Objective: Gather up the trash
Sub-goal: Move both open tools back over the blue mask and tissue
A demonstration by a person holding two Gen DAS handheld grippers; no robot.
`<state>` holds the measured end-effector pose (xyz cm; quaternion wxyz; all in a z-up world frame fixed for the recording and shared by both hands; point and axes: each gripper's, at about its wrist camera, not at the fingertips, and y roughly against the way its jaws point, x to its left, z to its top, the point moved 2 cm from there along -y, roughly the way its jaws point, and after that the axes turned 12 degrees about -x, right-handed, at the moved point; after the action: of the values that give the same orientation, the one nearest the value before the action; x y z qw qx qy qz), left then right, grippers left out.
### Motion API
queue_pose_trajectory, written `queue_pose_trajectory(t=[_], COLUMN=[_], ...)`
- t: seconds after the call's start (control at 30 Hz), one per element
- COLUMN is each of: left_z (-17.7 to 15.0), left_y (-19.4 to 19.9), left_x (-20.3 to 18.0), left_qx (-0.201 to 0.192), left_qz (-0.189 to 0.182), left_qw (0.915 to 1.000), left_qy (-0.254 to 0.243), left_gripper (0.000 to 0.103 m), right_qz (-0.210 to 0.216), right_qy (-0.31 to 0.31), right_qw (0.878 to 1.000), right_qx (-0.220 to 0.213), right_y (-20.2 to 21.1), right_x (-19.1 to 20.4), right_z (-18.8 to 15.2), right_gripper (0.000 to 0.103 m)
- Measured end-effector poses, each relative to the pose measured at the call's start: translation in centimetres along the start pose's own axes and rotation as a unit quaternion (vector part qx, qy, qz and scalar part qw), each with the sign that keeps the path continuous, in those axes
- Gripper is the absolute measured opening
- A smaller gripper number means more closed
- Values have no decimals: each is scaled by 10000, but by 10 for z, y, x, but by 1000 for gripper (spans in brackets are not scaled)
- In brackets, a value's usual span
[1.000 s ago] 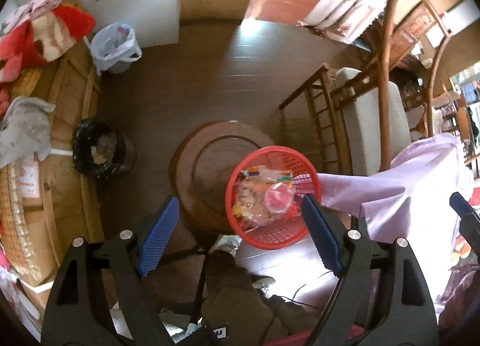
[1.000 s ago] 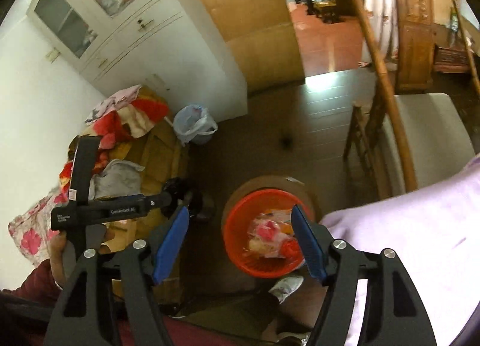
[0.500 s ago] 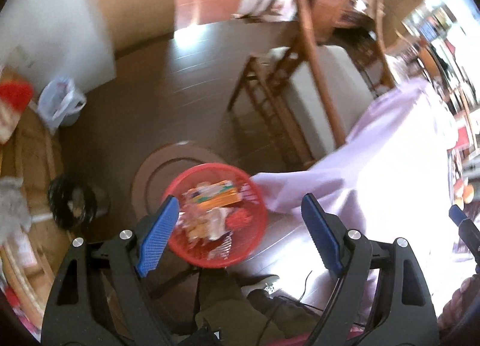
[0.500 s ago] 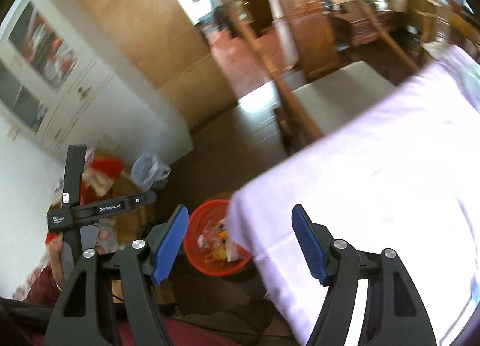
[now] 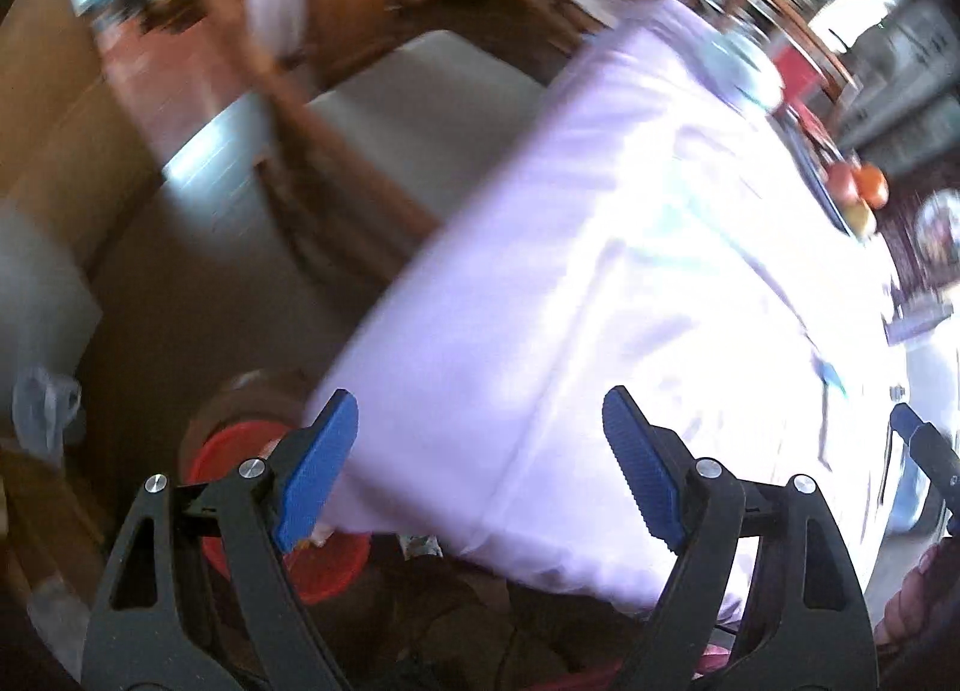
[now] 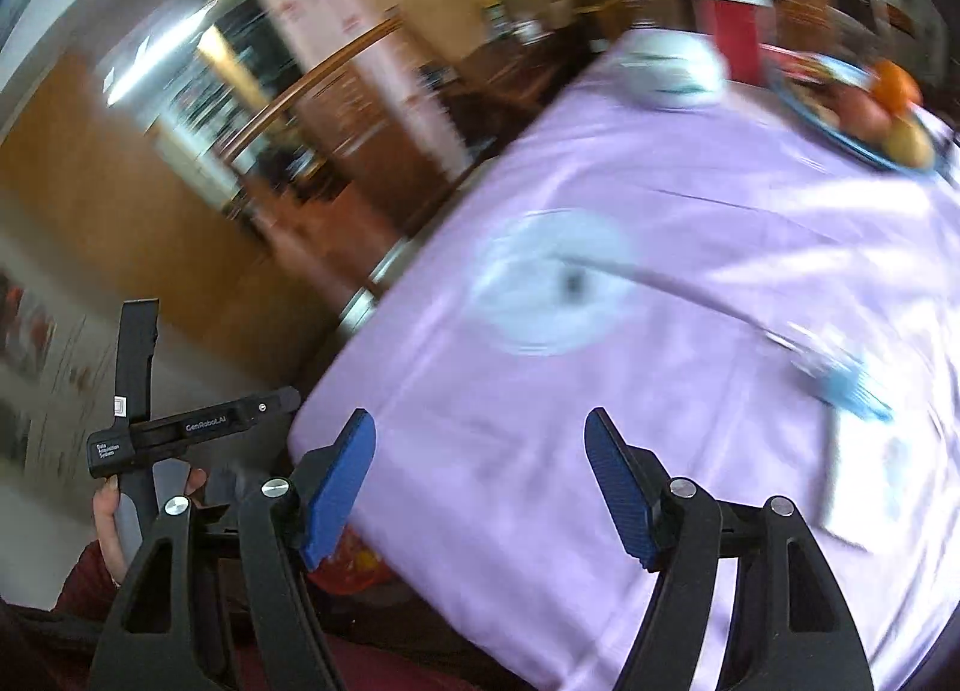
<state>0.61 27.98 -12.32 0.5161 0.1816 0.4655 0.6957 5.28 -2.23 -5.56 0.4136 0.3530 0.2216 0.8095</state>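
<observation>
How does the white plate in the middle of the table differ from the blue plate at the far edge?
The white plate looks bare apart from one small dark speck; the blue plate holds fruit. The white plate lies mid-table; the blue plate sits at the far edge. Both rest on the purple tablecloth.

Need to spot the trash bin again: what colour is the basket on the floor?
Red; the trash basket shows best in the left wrist view, partly behind the tablecloth.

"GenRobot.AI" and "Data Acquisition System" on the left gripper
</observation>
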Motion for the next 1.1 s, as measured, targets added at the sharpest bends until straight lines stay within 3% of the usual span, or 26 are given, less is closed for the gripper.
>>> queue_pose_trajectory(t=[0.17,0.37,0.63,0.87,1.1], left_z=[6,4,-6,-9,-15], left_y=[-20,-38,-52,-45,-33], left_x=[-64,-137,-202,-202,-159], left_qx=[130,305,433,385,330], left_qz=[-369,-776,-1129,-1143,-663], left_qw=[9968,9862,9726,9702,9753], left_qy=[-698,-1429,-1985,-2102,-2081], left_gripper=[81,81,81,83,87], right_qz=[-545,-1017,-1407,-1437,-1234], right_qy=[-664,-1237,-1602,-1685,-1438], right_qw=[9956,9848,9724,9706,9799], right_qx=[-363,-676,-945,-943,-623], right_y=[36,74,111,110,76], right_x=[-58,-105,-135,-137,-106], right_z=[-10,-29,-45,-50,-50], right_gripper=[72,73,73,75,77])
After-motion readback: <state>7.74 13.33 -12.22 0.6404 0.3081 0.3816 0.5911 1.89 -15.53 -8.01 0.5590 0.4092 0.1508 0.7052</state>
